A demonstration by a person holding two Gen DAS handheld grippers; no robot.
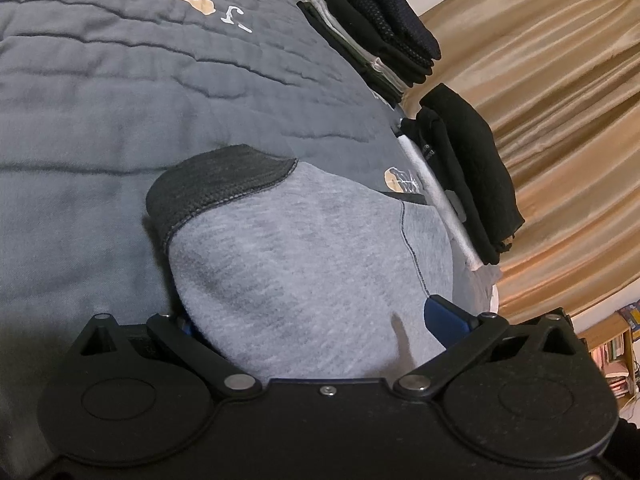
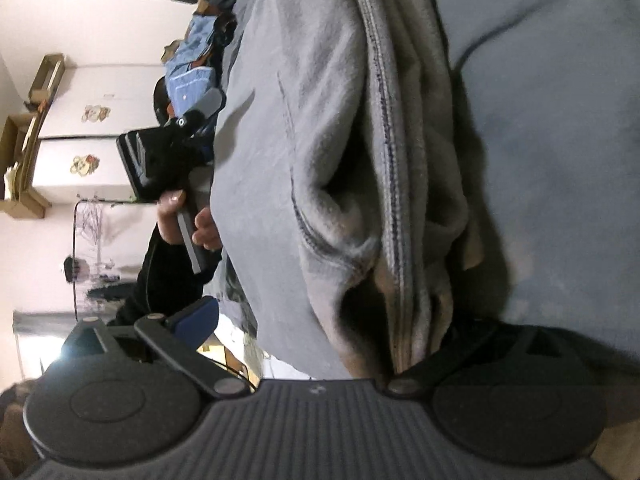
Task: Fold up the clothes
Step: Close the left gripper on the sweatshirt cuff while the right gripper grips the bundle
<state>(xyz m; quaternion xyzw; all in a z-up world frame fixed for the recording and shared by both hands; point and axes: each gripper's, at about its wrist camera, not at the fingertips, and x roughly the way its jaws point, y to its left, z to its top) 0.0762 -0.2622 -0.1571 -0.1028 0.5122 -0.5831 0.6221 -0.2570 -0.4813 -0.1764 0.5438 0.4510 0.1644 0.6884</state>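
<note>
Fingers (image 1: 448,320) beside grey garment (image 1: 304,272)

— Where did the left wrist camera look?
— Low across the bed (image 1: 100,92), toward the curtain (image 1: 560,100), pressed close to the grey garment (image 1: 288,264).
— And the right?
— Rolled sideways, close against that same garment (image 2: 320,120), facing the wall (image 2: 80,12).

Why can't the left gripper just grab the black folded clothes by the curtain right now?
Probably it can't yet. The left gripper has its jaws wide apart with the grey garment bunched between them, and the black folded clothes sit beyond it at the bed's far edge.
</note>
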